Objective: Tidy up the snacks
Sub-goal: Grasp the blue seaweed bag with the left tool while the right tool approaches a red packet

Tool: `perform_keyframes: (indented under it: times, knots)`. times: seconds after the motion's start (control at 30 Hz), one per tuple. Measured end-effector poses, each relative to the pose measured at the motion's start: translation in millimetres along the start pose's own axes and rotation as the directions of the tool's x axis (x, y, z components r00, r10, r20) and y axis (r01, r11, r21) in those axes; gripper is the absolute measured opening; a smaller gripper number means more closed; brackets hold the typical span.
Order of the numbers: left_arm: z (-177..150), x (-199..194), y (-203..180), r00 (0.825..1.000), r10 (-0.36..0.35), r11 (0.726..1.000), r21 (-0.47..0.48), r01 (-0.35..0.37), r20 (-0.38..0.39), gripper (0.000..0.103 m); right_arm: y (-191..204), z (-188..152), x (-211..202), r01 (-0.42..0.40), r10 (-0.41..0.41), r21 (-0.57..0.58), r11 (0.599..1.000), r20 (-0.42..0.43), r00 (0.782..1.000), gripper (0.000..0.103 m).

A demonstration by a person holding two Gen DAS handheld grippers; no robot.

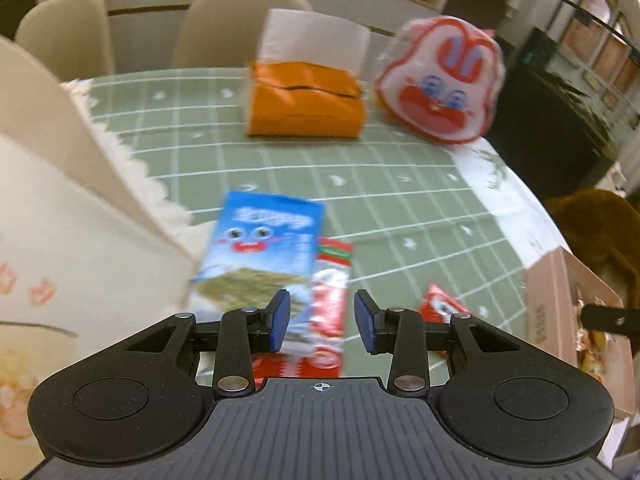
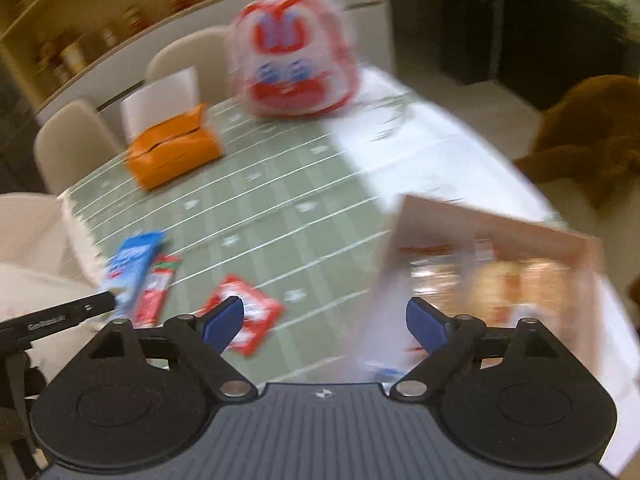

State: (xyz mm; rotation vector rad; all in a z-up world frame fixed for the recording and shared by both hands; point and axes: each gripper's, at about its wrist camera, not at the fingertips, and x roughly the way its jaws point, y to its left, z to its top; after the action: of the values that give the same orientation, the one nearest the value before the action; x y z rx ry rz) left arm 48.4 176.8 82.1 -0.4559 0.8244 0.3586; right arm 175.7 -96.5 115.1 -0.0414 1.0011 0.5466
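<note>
Cream fabric bag (image 1: 48, 216) sits far left on my green checked tablecloth (image 1: 400, 184); beside it the blue snack packet (image 1: 264, 248) touches the red-and-white stick pack (image 1: 330, 304); my left gripper (image 1: 322, 316) hangs over them, jaws apart, empty; the small red packet (image 2: 250, 320) lies next; my right gripper (image 2: 324, 320) gapes empty beside the pink box (image 2: 492, 232).

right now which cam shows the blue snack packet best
The left wrist view: the blue snack packet lies close ahead of the left gripper, cartoon face readable. In the right wrist view it is small, blurred at the left edge.
</note>
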Motion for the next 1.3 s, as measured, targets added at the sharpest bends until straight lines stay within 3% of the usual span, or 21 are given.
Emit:
perform_keyframes:
  times: [0.13, 0.23, 0.4, 0.53, 0.63, 0.67, 0.73, 0.77, 0.8, 0.87, 1.0, 1.13, 1.23, 1.3]
  knots:
    - [2.9, 3.6, 7.8, 1.0, -0.015, 1.0, -0.013, 0.015, -0.006, 0.04, 34.4, 4.0, 39.9, -0.086, 0.087, 0.008, 0.996, -0.096, 0.992, 0.089]
    - [3.8, 11.4, -2.3, 0.998, -0.052, 0.998, 0.041, 0.054, -0.042, 0.04, 54.0, 6.7, 68.2, -0.094, 0.093, 0.001, 0.996, -0.127, 0.987, 0.089]
    - [26.4, 18.6, 12.5, 0.998, 0.029, 1.0, -0.005, -0.029, 0.057, 0.04, 67.8, 1.0, 105.8, -0.03, 0.028, -0.01, 0.999, -0.189, 0.982, 0.089]
    - [46.9, 43.4, 29.5, 0.99, 0.134, 0.991, -0.032, -0.133, 0.039, 0.04, 68.6, -7.2, 117.4, -0.048, 0.046, -0.007, 0.999, -0.2, 0.979, 0.094]
    - [47.4, 61.4, 33.6, 0.988, 0.153, 0.988, -0.031, -0.153, 0.0, 0.04, 73.4, -12.2, 117.2, -0.041, 0.031, -0.049, 0.998, -0.189, 0.981, 0.095]
    - [44.7, 66.1, 32.2, 0.989, 0.149, 0.989, -0.015, -0.149, -0.016, 0.039, 73.7, -13.1, 116.0, -0.038, 0.026, -0.062, 0.997, -0.183, 0.983, 0.093]
    - [37.9, 70.3, 26.1, 0.989, 0.146, 0.989, 0.034, -0.145, -0.028, 0.039, 77.2, -16.1, 112.4, -0.012, -0.008, -0.118, 0.993, -0.168, 0.986, 0.077]
    - [34.5, 69.1, 23.0, 0.99, 0.141, 0.988, 0.057, -0.14, -0.01, 0.039, 80.1, -16.9, 110.2, 0.001, -0.027, -0.157, 0.988, -0.162, 0.986, 0.06]
    - [31.8, 68.1, 20.3, 0.992, 0.129, 0.989, 0.074, -0.128, -0.01, 0.039, 81.0, -18.2, 107.5, 0.0, -0.031, -0.185, 0.983, -0.164, 0.986, 0.047]
    - [26.3, 65.9, 16.0, 0.996, 0.083, 0.993, 0.088, -0.08, -0.024, 0.039, 77.2, -19.8, 100.9, -0.042, 0.011, -0.164, 0.986, -0.186, 0.983, 0.036]
    - [11.7, 58.0, 0.6, 0.996, -0.052, 0.99, 0.129, 0.062, -0.077, 0.038, 72.8, -30.2, 92.5, -0.09, 0.061, -0.13, 0.987, -0.21, 0.976, 0.036]
    - [-4.4, 47.2, -12.9, 0.969, -0.199, 0.961, 0.164, 0.223, -0.149, 0.039, 70.4, -39.5, 86.5, -0.092, 0.064, -0.126, 0.988, -0.209, 0.976, 0.036]
    - [-8.7, 39.5, -14.3, 0.938, -0.293, 0.937, 0.139, 0.32, -0.187, 0.039, 67.7, -39.4, 79.7, -0.085, 0.062, -0.119, 0.989, -0.189, 0.98, 0.048]
    - [-5.8, 37.4, -9.4, 0.935, -0.309, 0.939, 0.101, 0.328, -0.172, 0.04, 67.4, -37.6, 73.9, -0.067, 0.047, -0.127, 0.99, -0.16, 0.986, 0.064]
